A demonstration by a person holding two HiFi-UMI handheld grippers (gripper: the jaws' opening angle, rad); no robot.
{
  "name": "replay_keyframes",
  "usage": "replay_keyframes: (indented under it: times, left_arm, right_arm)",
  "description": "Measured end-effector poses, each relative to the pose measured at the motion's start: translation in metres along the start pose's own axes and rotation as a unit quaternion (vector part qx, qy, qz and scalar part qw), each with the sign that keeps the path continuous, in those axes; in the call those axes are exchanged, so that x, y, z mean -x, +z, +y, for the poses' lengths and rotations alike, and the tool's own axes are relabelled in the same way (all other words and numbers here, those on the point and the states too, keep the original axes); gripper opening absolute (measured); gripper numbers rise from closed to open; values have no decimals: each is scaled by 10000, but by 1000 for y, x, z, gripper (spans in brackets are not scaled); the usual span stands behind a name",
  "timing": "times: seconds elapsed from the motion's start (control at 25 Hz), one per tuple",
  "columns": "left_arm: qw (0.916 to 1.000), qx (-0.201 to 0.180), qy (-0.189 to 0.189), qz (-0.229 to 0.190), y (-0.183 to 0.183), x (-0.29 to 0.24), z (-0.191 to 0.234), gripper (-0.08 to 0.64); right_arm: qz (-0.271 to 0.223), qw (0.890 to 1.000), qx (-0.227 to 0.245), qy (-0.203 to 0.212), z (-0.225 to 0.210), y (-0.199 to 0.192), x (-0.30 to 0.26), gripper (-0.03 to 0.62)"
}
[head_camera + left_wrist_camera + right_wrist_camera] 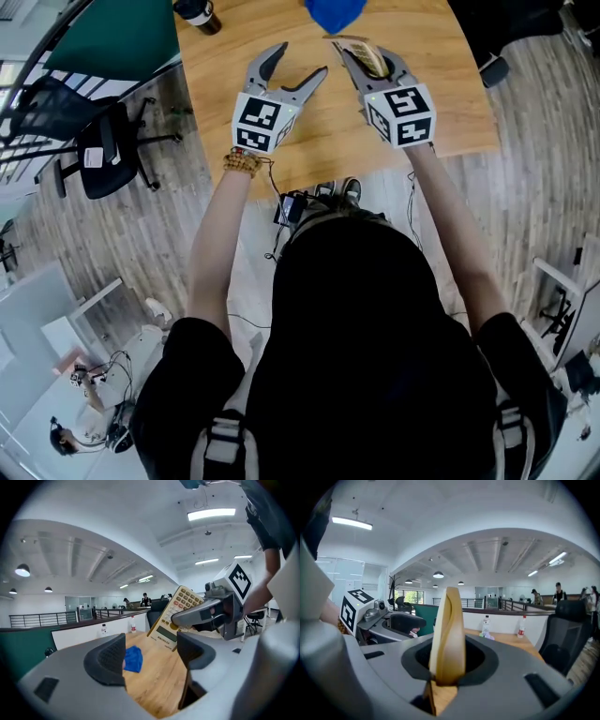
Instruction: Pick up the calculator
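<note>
Head view: shows both grippers out over wooden desk (441,89), just inside its near edge. Has right gripper (368,64) closed narrow on calculator (364,52), pads pressing its two faces, beige body poking past jaw tips toward desk's far edge. Puts left gripper (301,59) beside it, nearer desk's left edge, jaws wide apart, only bare wood below the gap. Shows blue cloth (333,11) toward far edge of desk, just beyond right gripper's tips. Catches dark cup (199,14) by far left corner, black office chair (103,155) on floor off desk's left edge.

Left gripper view: shows left gripper (150,654) gaping, holding nothing. Frames blue cloth (132,659) through the gap, lying on desk (157,681) beyond the pads, untouched. Shows calculator (174,616) up in air, clear of desktop, tilted, keypad and display facing this camera, pinched across its middle by right gripper (182,618).

Right gripper view: shows calculator (447,634) edge-on, upright between jaws of right gripper (447,665), both pads tight on it. Puts left gripper (410,623) off to the left, apart from calculator. Shows clear bottle (486,624) and red-capped bottle (521,626) standing at desk's (506,639) far edge.
</note>
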State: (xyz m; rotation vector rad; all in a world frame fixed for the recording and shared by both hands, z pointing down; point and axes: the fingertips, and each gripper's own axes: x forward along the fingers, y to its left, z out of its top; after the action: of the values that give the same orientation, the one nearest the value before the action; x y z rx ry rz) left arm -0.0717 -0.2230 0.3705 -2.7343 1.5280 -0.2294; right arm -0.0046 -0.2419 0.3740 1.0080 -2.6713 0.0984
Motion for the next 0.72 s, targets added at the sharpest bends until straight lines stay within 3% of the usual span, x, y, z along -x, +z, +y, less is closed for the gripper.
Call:
replay_keyframes:
  times: [0.12, 0.32, 0.6, 0.72]
  left_arm:
    - [9990, -184, 288, -286, 45, 0, 2, 374]
    - [9899, -670, 1153, -486, 95, 6, 3, 374]
    - [9775, -672, 1573, -1238, 150, 41, -13, 373]
    - [9679, -585, 1768, -1688, 175, 59, -14, 373]
  right_arm:
    - [-454, 9988, 173, -64, -9, 41, 14, 91]
    - [-1206, 9913, 494, -175, -15, 97, 42, 91]
    - [-2343, 9669, 913, -445, -5, 156, 87, 91]
    - [-2795, 9541, 947, -509, 8, 177, 100, 91]
